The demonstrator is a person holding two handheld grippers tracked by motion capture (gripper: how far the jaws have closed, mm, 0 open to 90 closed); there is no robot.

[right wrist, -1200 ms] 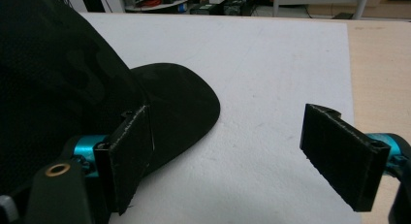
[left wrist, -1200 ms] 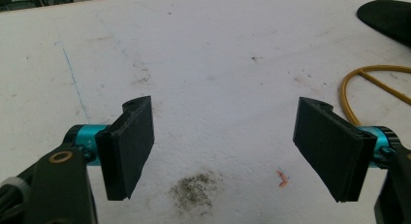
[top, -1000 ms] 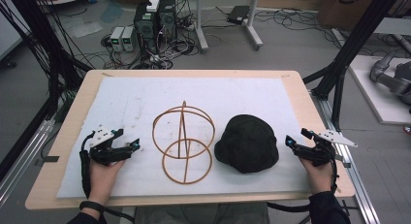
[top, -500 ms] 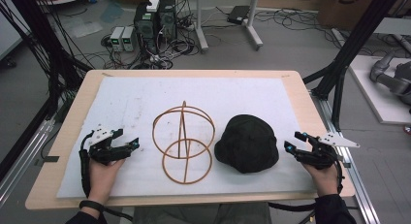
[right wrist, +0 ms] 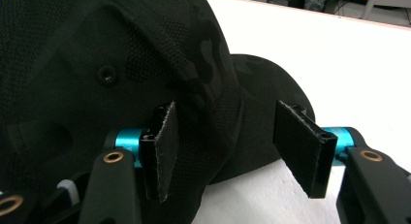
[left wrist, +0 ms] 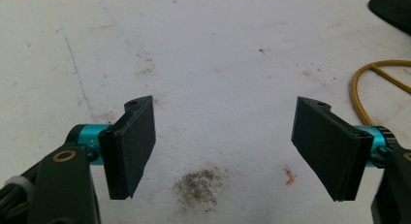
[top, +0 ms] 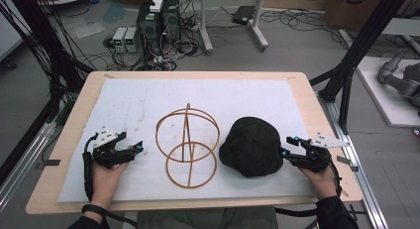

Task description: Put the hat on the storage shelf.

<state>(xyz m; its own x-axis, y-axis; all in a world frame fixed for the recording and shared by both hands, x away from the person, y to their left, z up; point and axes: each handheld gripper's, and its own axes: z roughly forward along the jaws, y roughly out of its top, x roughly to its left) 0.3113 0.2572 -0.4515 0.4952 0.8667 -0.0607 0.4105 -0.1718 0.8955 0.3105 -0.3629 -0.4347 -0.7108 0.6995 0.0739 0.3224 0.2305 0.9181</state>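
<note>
A black cap (top: pixel 251 145) lies on the right half of the white mat (top: pixel 148 105). Left of it stands a thin golden wire frame (top: pixel 188 144) made of rings and a post. My right gripper (top: pixel 286 146) is at the cap's right edge. In the right gripper view the cap (right wrist: pixel 97 64) fills the left side, and its rim runs between the jaws of the gripper (right wrist: pixel 228 136). They have just been closing, and the pads stand clear of the fabric. My left gripper (top: pixel 135 150) rests wide open on the mat left of the frame, nothing between its jaws (left wrist: pixel 223 141).
The mat covers a wooden table (top: pixel 74 120) with a narrow bare border. A dark smudge (left wrist: pixel 201 185) marks the mat under the left gripper. Part of the wire frame (left wrist: pixel 373 83) shows at the right of that view. Computer boxes (top: pixel 158 16) and cables lie on the floor behind.
My right gripper has moved left up to the cap's edge and its jaws have narrowed. The left gripper, cap and wire frame have stayed put.
</note>
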